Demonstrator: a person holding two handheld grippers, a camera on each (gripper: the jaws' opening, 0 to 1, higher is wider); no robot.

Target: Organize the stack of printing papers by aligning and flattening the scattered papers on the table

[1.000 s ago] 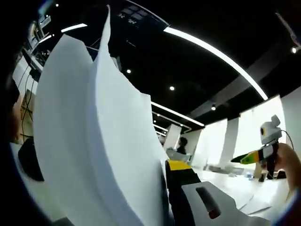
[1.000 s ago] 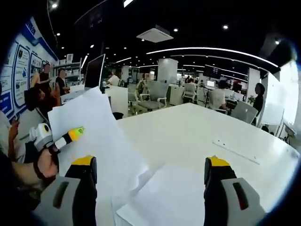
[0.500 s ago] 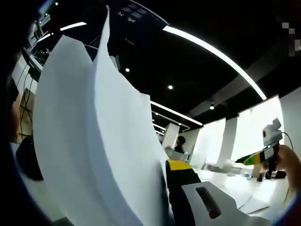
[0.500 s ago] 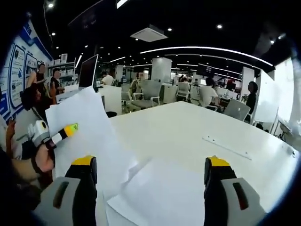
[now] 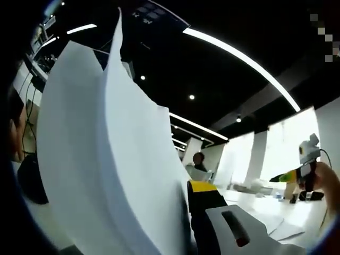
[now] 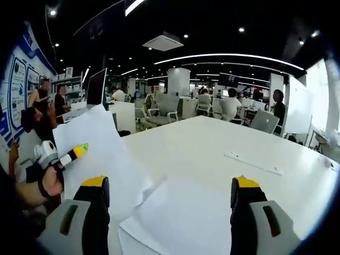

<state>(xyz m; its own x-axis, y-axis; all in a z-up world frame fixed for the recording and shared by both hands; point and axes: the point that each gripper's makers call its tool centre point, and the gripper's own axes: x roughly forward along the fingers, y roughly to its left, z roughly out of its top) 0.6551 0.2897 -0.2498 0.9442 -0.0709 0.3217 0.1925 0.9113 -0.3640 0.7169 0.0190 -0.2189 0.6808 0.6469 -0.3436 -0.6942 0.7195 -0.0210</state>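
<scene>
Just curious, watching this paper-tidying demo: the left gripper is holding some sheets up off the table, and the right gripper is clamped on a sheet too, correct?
Not quite. The right gripper is open, its jaws apart above the loose papers on the table, as the right gripper view shows. The left gripper does hold the raised sheets up.

In my left gripper view, the curved white paper sheets (image 5: pixel 106 159) are hiding my left-hand jaw and running off the bottom edge. In my right gripper view, the flat white sheets on the desk (image 6: pixel 183 220) are being cut off at the bottom edge, between my jaws.
</scene>
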